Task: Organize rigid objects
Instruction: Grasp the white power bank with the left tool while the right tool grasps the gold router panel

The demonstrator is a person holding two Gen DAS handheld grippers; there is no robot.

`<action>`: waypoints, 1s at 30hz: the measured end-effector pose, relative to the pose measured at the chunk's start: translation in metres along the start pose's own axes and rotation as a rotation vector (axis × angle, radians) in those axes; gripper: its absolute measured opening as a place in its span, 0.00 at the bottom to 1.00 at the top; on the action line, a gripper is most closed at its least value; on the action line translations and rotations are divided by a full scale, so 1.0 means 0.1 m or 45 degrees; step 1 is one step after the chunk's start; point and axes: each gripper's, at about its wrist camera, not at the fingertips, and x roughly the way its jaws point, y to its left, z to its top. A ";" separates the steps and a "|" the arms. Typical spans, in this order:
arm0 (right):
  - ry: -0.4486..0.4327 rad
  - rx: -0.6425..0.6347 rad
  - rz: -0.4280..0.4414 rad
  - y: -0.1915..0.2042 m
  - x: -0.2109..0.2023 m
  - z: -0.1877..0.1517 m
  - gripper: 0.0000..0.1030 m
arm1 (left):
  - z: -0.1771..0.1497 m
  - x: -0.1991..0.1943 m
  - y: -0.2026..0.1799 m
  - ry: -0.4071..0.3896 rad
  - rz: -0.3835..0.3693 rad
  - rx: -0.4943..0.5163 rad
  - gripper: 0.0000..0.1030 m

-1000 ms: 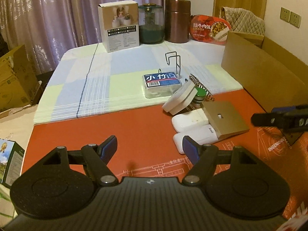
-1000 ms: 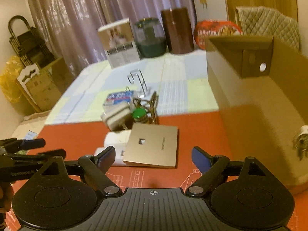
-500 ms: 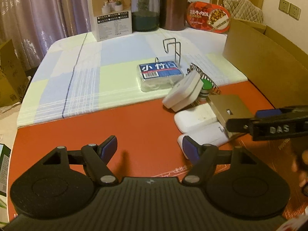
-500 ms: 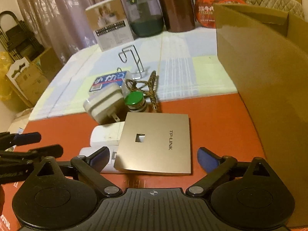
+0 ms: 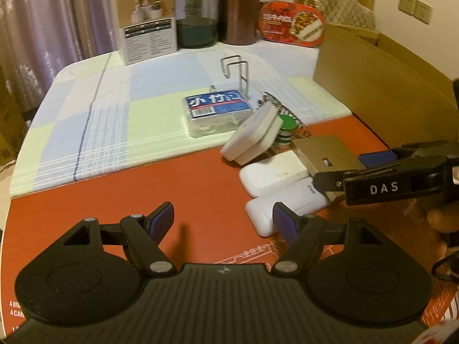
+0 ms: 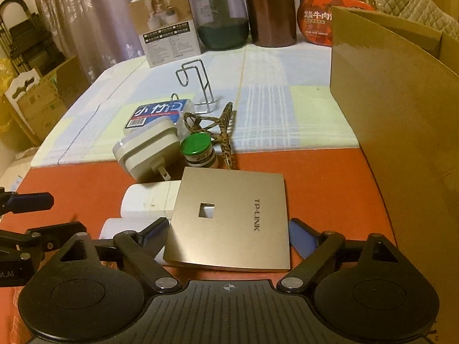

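A gold TP-LINK panel (image 6: 232, 218) lies on two white oblong devices (image 6: 149, 197) on the red mat. My right gripper (image 6: 229, 233) is open, its fingers on either side of the panel's near end, not closed on it. It also shows in the left wrist view (image 5: 358, 169), over the panel (image 5: 324, 149). My left gripper (image 5: 223, 219) is open and empty above the red mat, its right finger near the nearer white device (image 5: 287, 206). A white plug adapter (image 6: 143, 149), a green-capped bottle (image 6: 198, 149), a patterned cord (image 6: 218, 123) and a blue-labelled clear box (image 6: 157, 111) lie behind.
A tall open cardboard box (image 6: 396, 120) stands to the right. A wire hook stand (image 6: 195, 83) is on the checked cloth. At the far edge are a white carton (image 6: 166, 25), a glass jar (image 6: 221, 17), a brown canister (image 6: 272, 11) and a red food pack (image 6: 315, 20).
My right gripper has moved forward and down, so its open fingers now straddle the gold panel. My left gripper has moved closer to the objects.
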 end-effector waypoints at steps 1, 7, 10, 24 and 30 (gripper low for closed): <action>0.001 -0.006 -0.003 0.00 -0.01 0.00 0.83 | 0.00 0.00 -0.02 -0.001 -0.011 0.015 0.70; -0.009 -0.028 -0.046 -0.08 -0.12 -0.01 0.83 | 0.00 0.05 -0.21 -0.027 -0.068 0.206 0.71; -0.006 -0.031 -0.056 -0.14 -0.17 -0.03 0.83 | 0.00 0.13 -0.29 -0.033 -0.086 0.303 0.71; -0.011 0.003 -0.026 -0.27 -0.24 0.00 0.83 | 0.01 0.43 -0.48 0.027 -0.207 0.422 0.63; -0.009 0.008 -0.013 -0.29 -0.28 -0.01 0.83 | 0.00 0.37 -0.55 0.066 -0.207 0.419 0.40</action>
